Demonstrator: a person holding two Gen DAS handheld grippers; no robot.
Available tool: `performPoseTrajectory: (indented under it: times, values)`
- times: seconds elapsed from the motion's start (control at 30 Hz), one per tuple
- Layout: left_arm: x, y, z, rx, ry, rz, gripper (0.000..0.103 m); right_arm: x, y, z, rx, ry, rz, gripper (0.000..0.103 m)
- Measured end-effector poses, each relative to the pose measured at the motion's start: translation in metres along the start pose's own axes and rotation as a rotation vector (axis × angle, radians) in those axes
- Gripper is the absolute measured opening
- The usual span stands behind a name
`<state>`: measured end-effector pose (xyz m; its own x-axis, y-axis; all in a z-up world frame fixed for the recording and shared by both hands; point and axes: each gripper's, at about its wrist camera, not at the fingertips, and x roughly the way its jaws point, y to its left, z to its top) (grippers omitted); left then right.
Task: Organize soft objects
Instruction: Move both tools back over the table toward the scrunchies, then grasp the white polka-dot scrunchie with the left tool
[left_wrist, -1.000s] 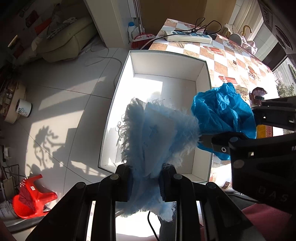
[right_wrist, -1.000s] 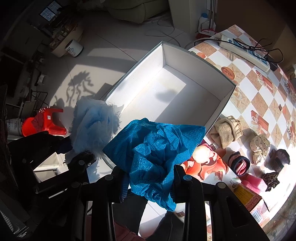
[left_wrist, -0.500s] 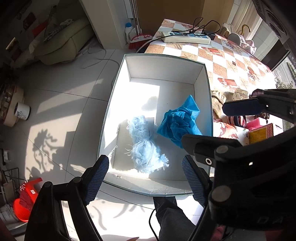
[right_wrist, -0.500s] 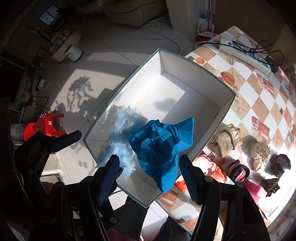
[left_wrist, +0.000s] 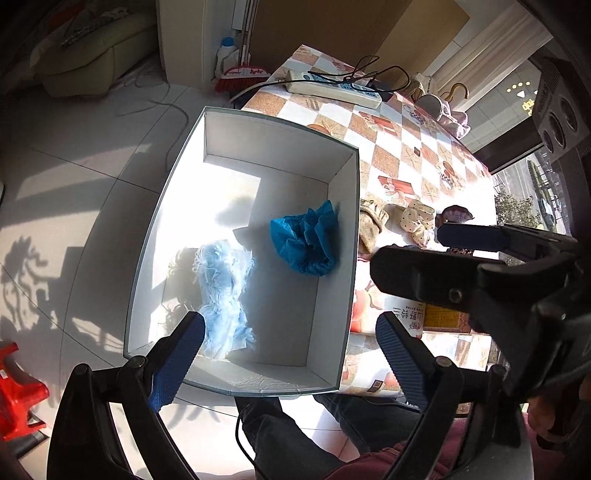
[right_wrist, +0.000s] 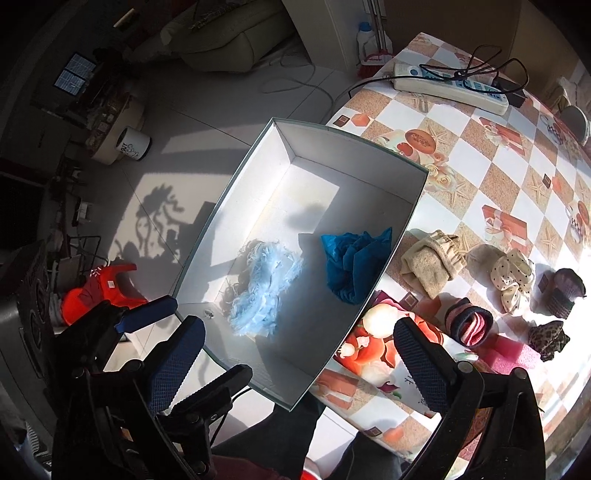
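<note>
Nearest the cameras, the left gripper (left_wrist: 290, 334) and the right gripper (right_wrist: 297, 345) both hang above the near end of the white box (right_wrist: 413, 206) with their jaws spread wide and nothing between them. Inside the box, the pale blue fringed cloth (right_wrist: 264, 291) lies on the floor toward the near wall, and the deep blue crumpled cloth (right_wrist: 352, 264) sits just beyond it, against the wall that faces the table. The box appears to overhang the edge of the checked tablecloth (right_wrist: 476, 147), so a careless push on its rim could tip or slide it toward the tiled floor; the two grippers also sit close together, and swinging either toward the table might knock one into the other. Beyond the box's table-side wall the remaining soft things lie in a loose row: a beige knit piece (right_wrist: 430, 267) closest to the box, a striped pink roll (right_wrist: 469, 323), a cream dotted piece (right_wrist: 515, 278), a dark purple piece (right_wrist: 567, 291) and a leopard-print scrap (right_wrist: 548, 338) farther out. The box wall stands between the grippers and that row. Far past the box, a power strip (right_wrist: 450, 88) with its tangled cables rests on the table, well apart from the soft items.
</note>
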<state>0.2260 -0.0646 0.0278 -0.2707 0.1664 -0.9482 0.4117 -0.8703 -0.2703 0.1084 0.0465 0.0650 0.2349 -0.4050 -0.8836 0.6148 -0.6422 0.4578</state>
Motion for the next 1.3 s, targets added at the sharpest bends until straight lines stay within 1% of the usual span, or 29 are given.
performPoseTrajectory:
  times: [0.1, 0.2, 0.4, 0.47, 0.57, 0.67, 0.73, 0.83, 0.93, 1.03, 1.13, 1.2, 1.3]
  values:
    - [0.002, -0.011, 0.008, 0.02, 0.023, -0.03, 0.095, -0.018, -0.023, -0.005, 0.086, -0.036, 0.015, 0.103]
    - [0.003, -0.03, 0.02, 0.069, 0.031, -0.033, 0.095, -0.04, -0.053, -0.012, 0.19, -0.076, 0.015, 0.103]
    - [0.013, -0.083, 0.042, 0.212, 0.06, -0.025, 0.095, -0.092, -0.135, -0.045, 0.455, -0.156, 0.025, 0.103]
    - [0.02, -0.102, 0.048, 0.259, 0.077, -0.026, 0.095, -0.107, -0.165, -0.059, 0.541, -0.184, 0.009, 0.103]
    - [0.038, -0.131, 0.058, 0.335, 0.114, -0.01, 0.095, -0.119, -0.214, -0.083, 0.677, -0.204, -0.047, 0.103]
    - [0.059, -0.157, 0.07, 0.386, 0.15, 0.021, 0.095, -0.11, -0.262, -0.113, 0.813, -0.163, -0.095, 0.103]
    - [0.076, -0.172, 0.079, 0.399, 0.184, 0.018, 0.095, -0.096, -0.291, -0.135, 0.883, -0.121, -0.106, 0.103]
    - [0.108, -0.196, 0.095, 0.408, 0.243, 0.033, 0.095, -0.07, -0.319, -0.161, 0.948, -0.057, -0.103, 0.103]
    - [0.146, -0.22, 0.11, 0.421, 0.295, 0.066, 0.095, -0.045, -0.34, -0.172, 0.987, -0.008, -0.078, 0.103]
    - [0.185, -0.239, 0.124, 0.424, 0.345, 0.101, 0.095, -0.026, -0.351, -0.163, 0.992, -0.002, -0.046, 0.103]
    - [0.222, -0.25, 0.135, 0.405, 0.384, 0.118, 0.095, -0.011, -0.354, -0.14, 0.961, -0.03, -0.024, 0.103]
    - [0.243, -0.252, 0.139, 0.391, 0.403, 0.146, 0.095, -0.001, -0.357, -0.124, 0.939, -0.051, -0.023, 0.103]
    - [0.268, -0.25, 0.141, 0.359, 0.437, 0.172, 0.095, 0.022, -0.367, -0.104, 0.913, -0.032, -0.02, 0.103]
